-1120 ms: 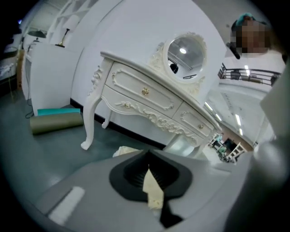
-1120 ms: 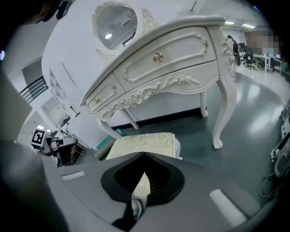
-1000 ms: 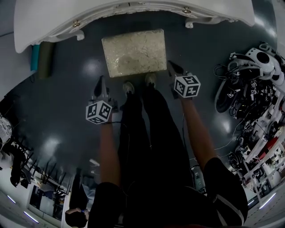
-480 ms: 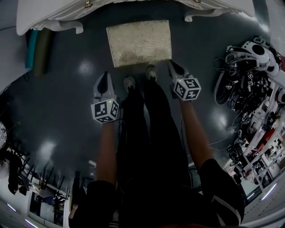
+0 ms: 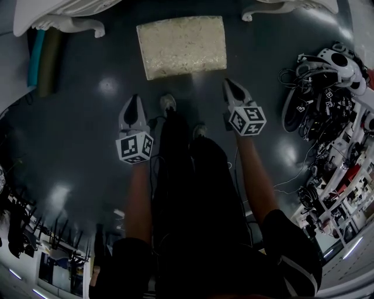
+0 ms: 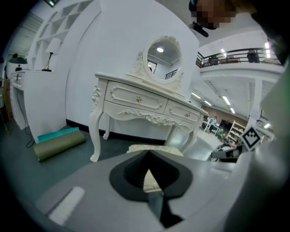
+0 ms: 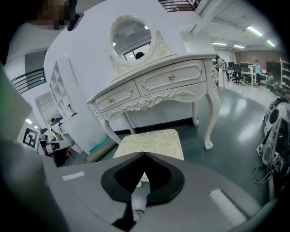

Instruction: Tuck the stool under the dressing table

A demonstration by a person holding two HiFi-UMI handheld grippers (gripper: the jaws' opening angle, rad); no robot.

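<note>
The stool (image 5: pixel 182 45) has a cream patterned cushion and stands on the dark floor just in front of the white dressing table (image 5: pixel 61 13), whose curved legs show at the top of the head view. In the right gripper view the stool (image 7: pixel 149 142) sits partly between the table's legs (image 7: pixel 210 113); in the left gripper view the stool (image 6: pixel 152 150) shows low behind the jaws. My left gripper (image 5: pixel 134 111) is shut and empty, below and left of the stool. My right gripper (image 5: pixel 234 90) is shut and empty, just below the stool's near right corner, apart from it.
Rolled teal and olive mats (image 5: pixel 44 58) lie on the floor at the left of the table. A heap of cables, headsets and marker cubes (image 5: pixel 327 87) lines the right side. The person's legs and shoes (image 5: pixel 168 104) stand between the grippers.
Both grippers and the person's feet have drawn back from the stool, which now sits farther up the head view, its far edge close to the table. Both grippers stay shut.
</note>
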